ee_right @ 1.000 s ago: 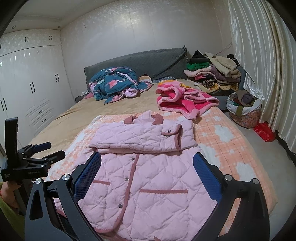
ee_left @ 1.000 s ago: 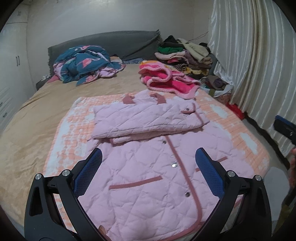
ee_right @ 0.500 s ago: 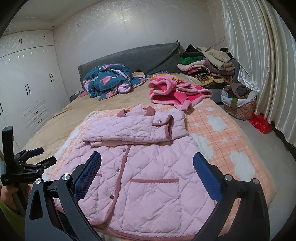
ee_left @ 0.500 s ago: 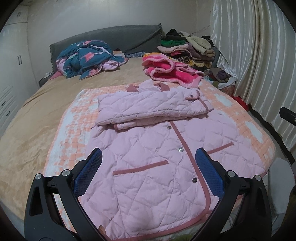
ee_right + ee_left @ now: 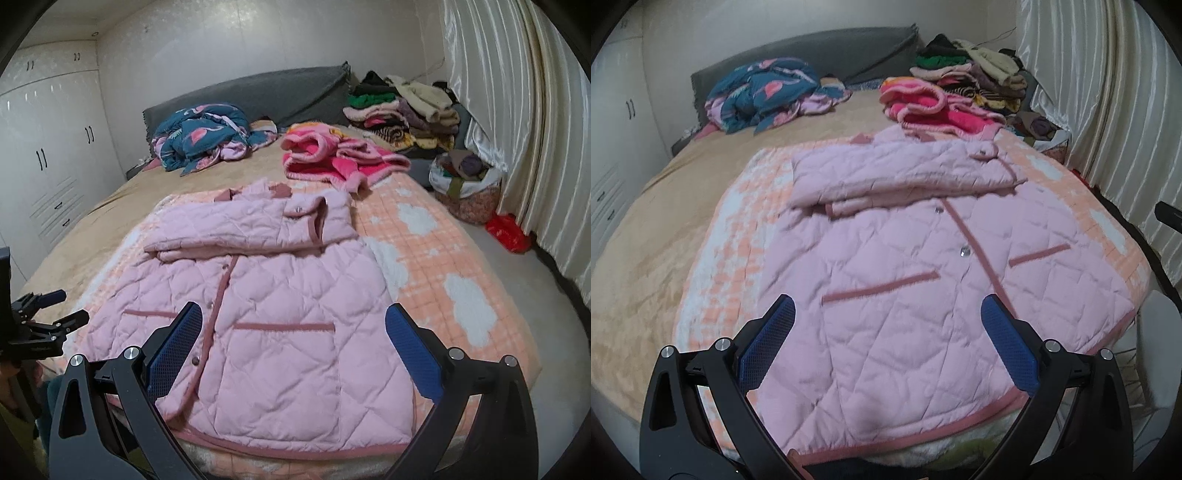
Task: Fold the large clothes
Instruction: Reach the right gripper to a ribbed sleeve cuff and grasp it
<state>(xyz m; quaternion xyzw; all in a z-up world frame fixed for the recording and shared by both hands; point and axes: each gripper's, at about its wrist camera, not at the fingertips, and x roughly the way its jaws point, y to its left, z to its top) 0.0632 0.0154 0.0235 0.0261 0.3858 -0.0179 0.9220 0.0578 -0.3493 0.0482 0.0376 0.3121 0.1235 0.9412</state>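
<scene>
Below both open claws lies pink jacket [image 5: 905, 280].

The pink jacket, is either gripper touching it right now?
Apart. In the right wrist view the left gripper hangs open off the jacket, beyond its edge. The right gripper is open too, empty, nothing pinched between its pads.
</scene>
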